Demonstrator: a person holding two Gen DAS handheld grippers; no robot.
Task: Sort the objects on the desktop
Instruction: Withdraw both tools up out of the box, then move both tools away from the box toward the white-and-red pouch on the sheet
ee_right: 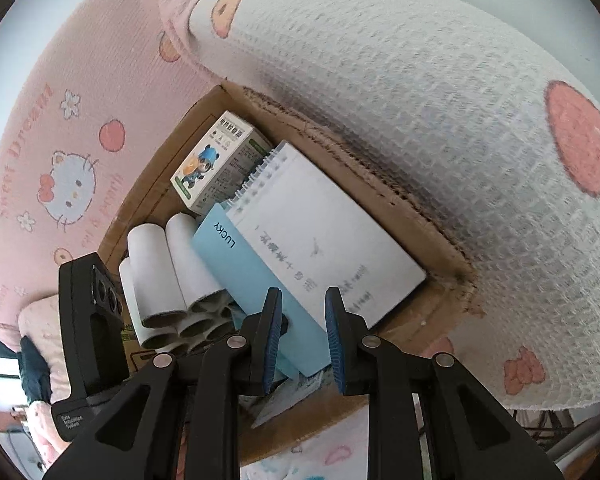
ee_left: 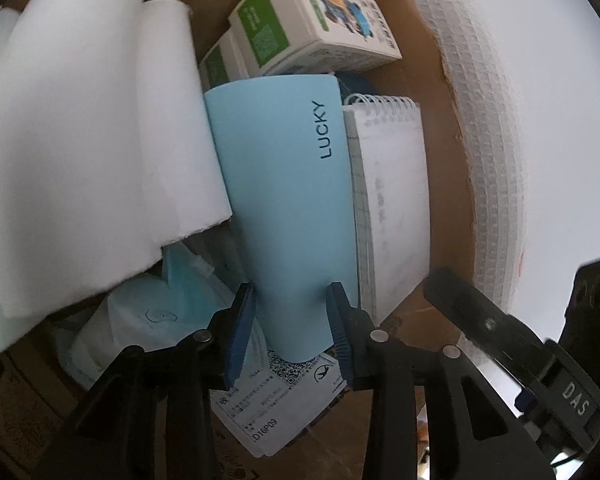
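Both tongs over the cardboard box (ee_right: 440,240), pointing down into it.

Left tongs (ee_left: 292,328): jaws apart, straddling the near end of the light blue LUCKY notebook (ee_left: 284,200). Pads sit just off its edges, so no grip that I can see. Notebook lies flat in the box, running straight ahead from the tips. White foam rolls (ee_left: 100,140) crowd its left side, spiral notepad (ee_left: 392,200) its right, green-and-white cartons (ee_left: 312,20) beyond the far end. Face mask (ee_left: 160,312) and a shipping label (ee_left: 268,400) lie under the near end.

Right tongs (ee_right: 302,336): empty, nothing between the pads; gap looks narrow, I read it as closed. Hovering above the same notebook's near corner.

Looks like the notebook is placed and being let go. To finish cleanly:
- open left jaws fully before moving, else a pad drags the cover
- back out straight along the tongs' axis, upward, not sideways into the foam
- keep right tongs clear of the spiral binding
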